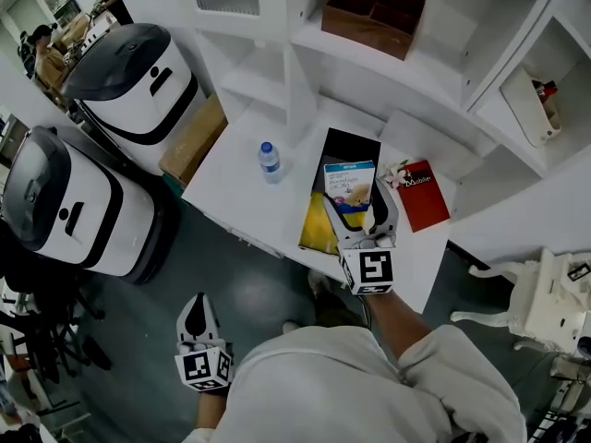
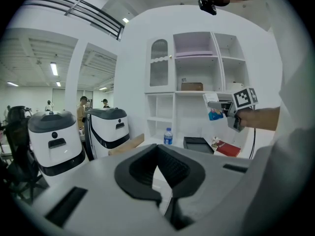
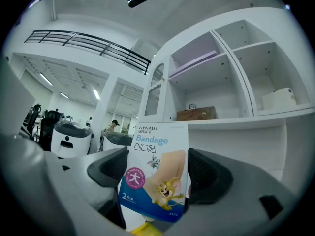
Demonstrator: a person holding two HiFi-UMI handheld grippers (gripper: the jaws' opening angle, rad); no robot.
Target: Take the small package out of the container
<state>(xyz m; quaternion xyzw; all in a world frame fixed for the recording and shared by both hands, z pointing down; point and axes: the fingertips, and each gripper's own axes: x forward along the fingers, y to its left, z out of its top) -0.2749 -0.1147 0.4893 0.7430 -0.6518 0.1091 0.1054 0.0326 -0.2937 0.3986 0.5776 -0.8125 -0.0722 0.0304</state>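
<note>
My right gripper is shut on a small blue and white bandage package and holds it above the black container on the white table. Something yellow lies inside the container. In the right gripper view the package stands upright between the jaws of my right gripper. From the left gripper view, the right gripper holds the package well above the container. My left gripper hangs low beside the person, off the table. It is shut on nothing.
A water bottle stands left of the container and a red booklet lies to its right. A brown box sits on the shelf behind. Two white machines and a cardboard box stand at the left.
</note>
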